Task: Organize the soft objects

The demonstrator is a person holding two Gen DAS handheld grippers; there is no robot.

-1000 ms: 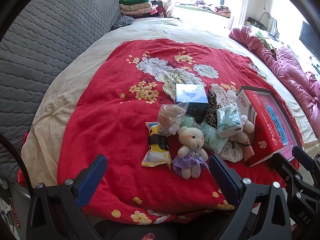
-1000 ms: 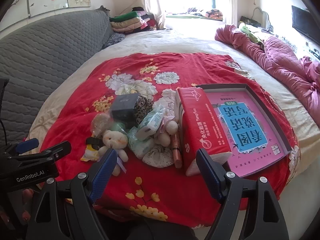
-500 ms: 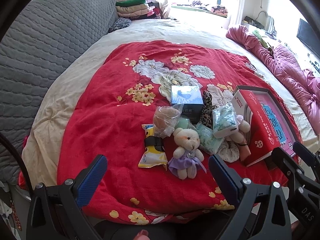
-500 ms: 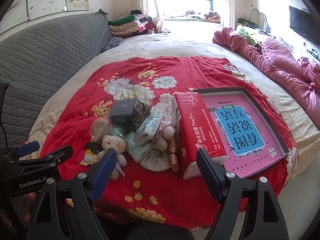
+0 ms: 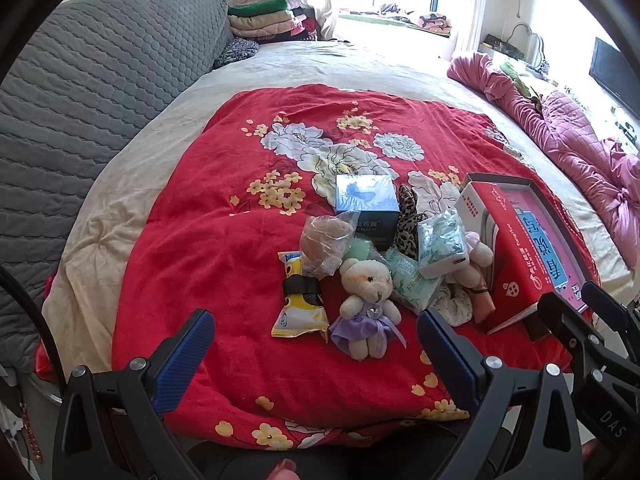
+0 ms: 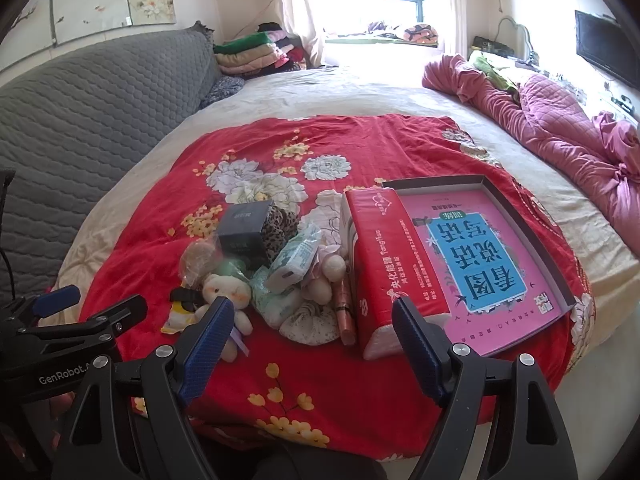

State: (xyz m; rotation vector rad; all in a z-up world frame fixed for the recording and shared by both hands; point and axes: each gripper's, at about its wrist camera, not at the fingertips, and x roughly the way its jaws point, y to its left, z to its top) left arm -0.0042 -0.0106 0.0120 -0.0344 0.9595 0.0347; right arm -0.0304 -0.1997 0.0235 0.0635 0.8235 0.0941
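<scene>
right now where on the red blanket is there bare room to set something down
Bare blanket runs left of the snack bag toward the grey sofa, and beyond the blue box over the flowers. It is crowded from the bear to the red pack.

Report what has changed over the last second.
Both open grippers, left and right, drew back slightly from the pile, so it looks a little farther off. Nothing was gripped or released. The teddy bear, tissue packs and red box lie unmoved on the red blanket.
</scene>
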